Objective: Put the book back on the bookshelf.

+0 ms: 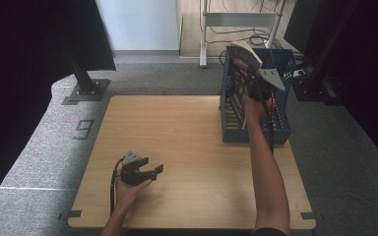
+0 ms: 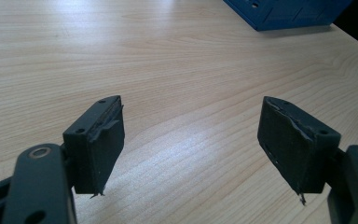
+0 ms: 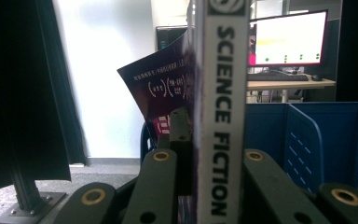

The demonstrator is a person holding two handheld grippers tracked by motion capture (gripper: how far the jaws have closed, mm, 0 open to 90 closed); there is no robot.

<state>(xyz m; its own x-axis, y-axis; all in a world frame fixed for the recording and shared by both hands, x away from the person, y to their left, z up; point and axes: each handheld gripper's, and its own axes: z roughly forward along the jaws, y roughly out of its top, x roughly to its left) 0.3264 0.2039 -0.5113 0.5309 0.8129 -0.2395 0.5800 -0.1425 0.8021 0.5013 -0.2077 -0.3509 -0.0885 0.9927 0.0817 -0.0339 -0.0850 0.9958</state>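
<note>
A book (image 1: 237, 81) with a dark purple cover stands upright over the blue slotted basket (image 1: 280, 129) at the table's far right. My right gripper (image 1: 254, 93) is shut on it from the near side. In the right gripper view the white spine (image 3: 220, 93) reading "SCIENCE FICTION" sits clamped between the jaws of that gripper (image 3: 200, 154), with the cover (image 3: 165, 88) bowing out to the left and the basket's dividers (image 3: 307, 135) behind. My left gripper (image 1: 153, 171) rests low over the table's near left, open with nothing between its pads (image 2: 100, 140).
The wooden table (image 1: 177, 132) has bare room across its middle and left. The basket's corner (image 2: 284, 14) shows at the far right of the left gripper view. Black curtains and a post base (image 1: 86, 91) stand beyond the far left; a lit monitor (image 3: 289, 37) stands beyond the basket.
</note>
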